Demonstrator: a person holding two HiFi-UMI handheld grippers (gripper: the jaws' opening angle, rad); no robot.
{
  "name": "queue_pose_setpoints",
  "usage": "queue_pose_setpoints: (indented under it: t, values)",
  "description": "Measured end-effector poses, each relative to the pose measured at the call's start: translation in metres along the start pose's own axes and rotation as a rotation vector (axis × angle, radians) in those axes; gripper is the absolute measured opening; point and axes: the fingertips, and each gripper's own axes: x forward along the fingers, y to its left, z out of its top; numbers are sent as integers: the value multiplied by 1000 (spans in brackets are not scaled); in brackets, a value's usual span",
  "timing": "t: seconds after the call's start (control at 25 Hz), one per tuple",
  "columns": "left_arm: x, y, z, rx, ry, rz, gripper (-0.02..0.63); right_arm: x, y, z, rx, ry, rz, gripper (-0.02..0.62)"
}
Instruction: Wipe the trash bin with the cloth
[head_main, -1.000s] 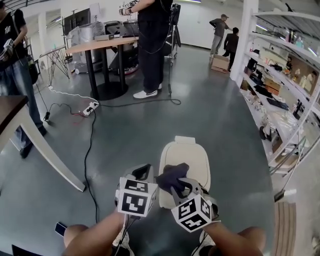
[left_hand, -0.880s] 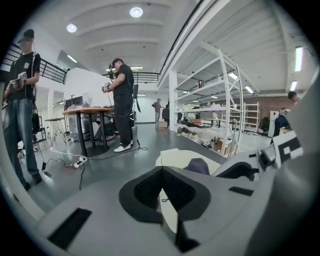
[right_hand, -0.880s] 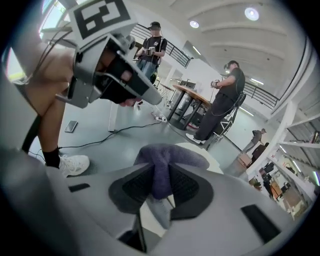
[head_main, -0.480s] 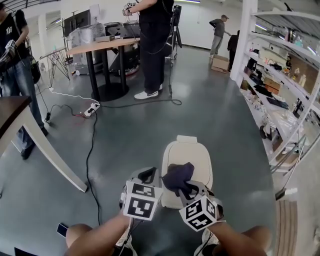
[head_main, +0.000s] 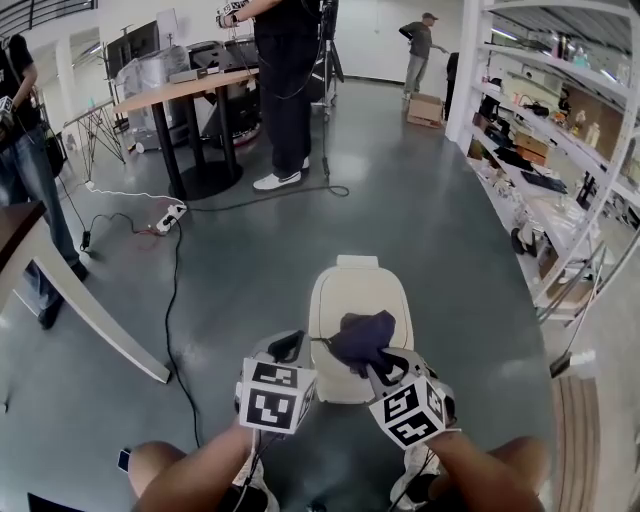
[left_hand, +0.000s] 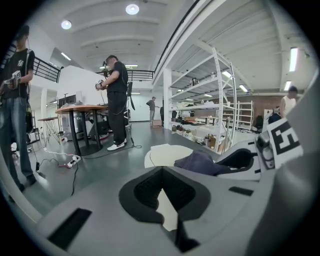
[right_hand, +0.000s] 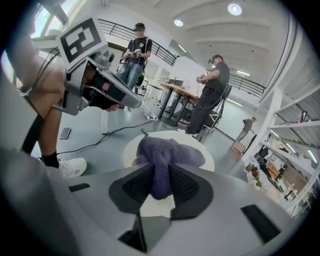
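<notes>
Closest to the camera, at the bottom middle of the head view, are the two grippers. The right gripper (head_main: 376, 362) has its fingers clamped on a bunched dark purple cloth (head_main: 362, 335). In the right gripper view you can see the fabric squeezed tight between the pads, with the rest of it puffing out in front. The left gripper (head_main: 286, 346) sits just to the left with its fingers spread and nothing between them. Only the cream lid shows through the gap in its own view.

The cloth is lying on the near half of the lid of the trash bin (head_main: 355, 290), a cream bin standing on the grey floor just past the grippers, a bit right of center.

So I'd say the wiping has only just got going. The cloth is gripped and down on the lid, but most of the lid is bare. The next move probably needs the right gripper to keep its pinch and drag the cloth toward the far edge, pressing enough to stay in contact. The left one could steady the bin so it doesn't slide.

Further out, a black cable (head_main: 175, 290) snakes across the floor on the left. A person (head_main: 280, 90) stands near the top of the frame, and shelving (head_main: 560, 150) runs down the right side.
</notes>
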Motion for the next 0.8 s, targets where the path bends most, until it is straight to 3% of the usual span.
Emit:
queue_pose_setpoints:
  t: [0.8]
  values:
    - [-1, -1, -3, -76, -38, 13, 0, -19, -42, -52, 59, 43, -120, 92]
